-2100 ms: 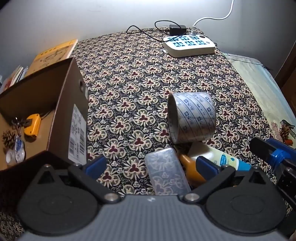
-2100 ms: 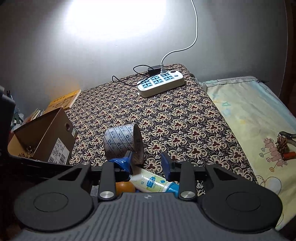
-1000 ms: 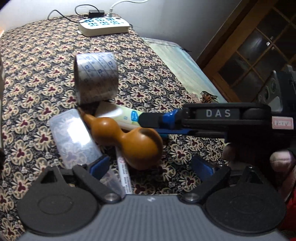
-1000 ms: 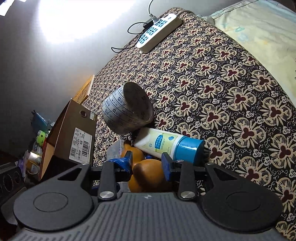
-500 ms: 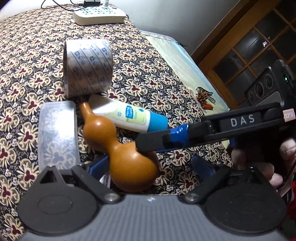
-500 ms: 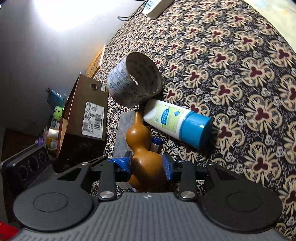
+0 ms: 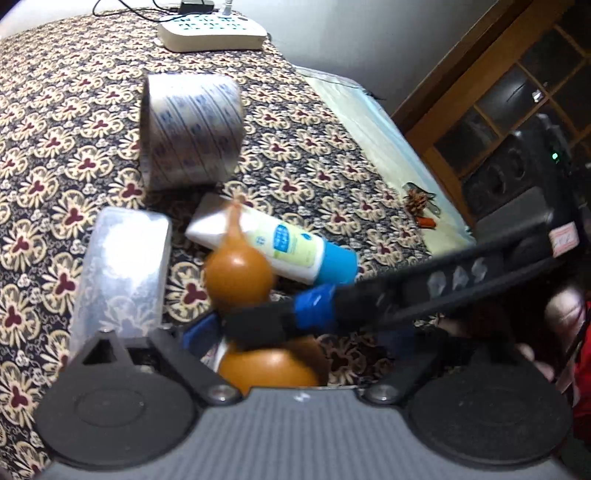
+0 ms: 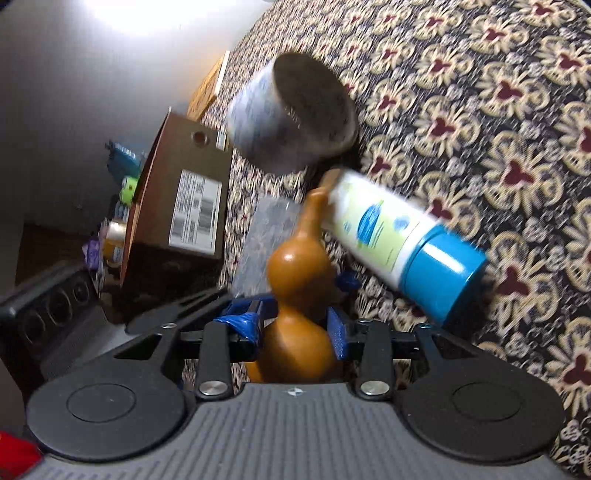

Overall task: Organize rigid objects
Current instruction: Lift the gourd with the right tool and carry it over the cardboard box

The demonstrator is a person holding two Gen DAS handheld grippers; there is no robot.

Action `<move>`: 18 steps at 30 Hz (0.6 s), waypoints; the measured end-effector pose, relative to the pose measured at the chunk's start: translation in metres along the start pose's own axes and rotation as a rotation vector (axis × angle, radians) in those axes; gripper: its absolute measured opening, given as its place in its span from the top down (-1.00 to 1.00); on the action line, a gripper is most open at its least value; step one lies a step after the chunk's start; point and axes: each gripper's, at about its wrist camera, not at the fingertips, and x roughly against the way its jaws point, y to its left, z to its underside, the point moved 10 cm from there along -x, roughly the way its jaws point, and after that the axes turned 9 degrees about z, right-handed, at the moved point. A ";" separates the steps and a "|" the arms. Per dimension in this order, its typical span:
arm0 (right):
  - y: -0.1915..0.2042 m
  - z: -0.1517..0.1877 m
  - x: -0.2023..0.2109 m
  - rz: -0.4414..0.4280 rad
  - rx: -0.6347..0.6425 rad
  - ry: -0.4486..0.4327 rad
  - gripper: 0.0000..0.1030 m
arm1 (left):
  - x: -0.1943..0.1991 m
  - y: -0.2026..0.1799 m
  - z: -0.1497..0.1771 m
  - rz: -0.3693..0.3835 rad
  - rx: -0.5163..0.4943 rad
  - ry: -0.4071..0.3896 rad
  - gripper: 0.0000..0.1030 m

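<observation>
An orange-brown gourd (image 8: 297, 275) is clamped at its waist by my right gripper (image 8: 293, 330), which is shut on it. The neck points towards a lotion bottle with a blue cap (image 8: 399, 236). In the left wrist view the gourd (image 7: 240, 273) sits close to the camera, with the right gripper's blue-taped finger (image 7: 314, 314) crossing in front of it. My left gripper (image 7: 299, 336) is open, and the gourd's lower bulb lies between its fingers, untouched. Behind lie a roll of printed tape (image 7: 192, 129) and a clear plastic case (image 7: 122, 273).
Everything lies on a flower-patterned cloth (image 7: 55, 110). A brown cardboard box (image 8: 184, 206) stands to the left of the pile. A white power strip (image 7: 212, 31) is at the far edge. A pine cone (image 7: 417, 201) lies on the pale sheet to the right.
My right gripper has closed on the gourd's waist and tilted over further. The gourd now sits nearer the left camera, with its neck swung towards the lotion bottle.
</observation>
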 end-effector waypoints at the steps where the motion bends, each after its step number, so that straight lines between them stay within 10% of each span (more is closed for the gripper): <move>1: 0.001 0.002 0.000 0.017 0.017 -0.010 0.60 | 0.001 -0.003 0.001 -0.001 -0.014 0.004 -0.60; 18: 0.029 0.008 0.004 0.015 0.010 -0.064 0.71 | 0.033 -0.017 0.015 -0.018 -0.021 0.014 -0.39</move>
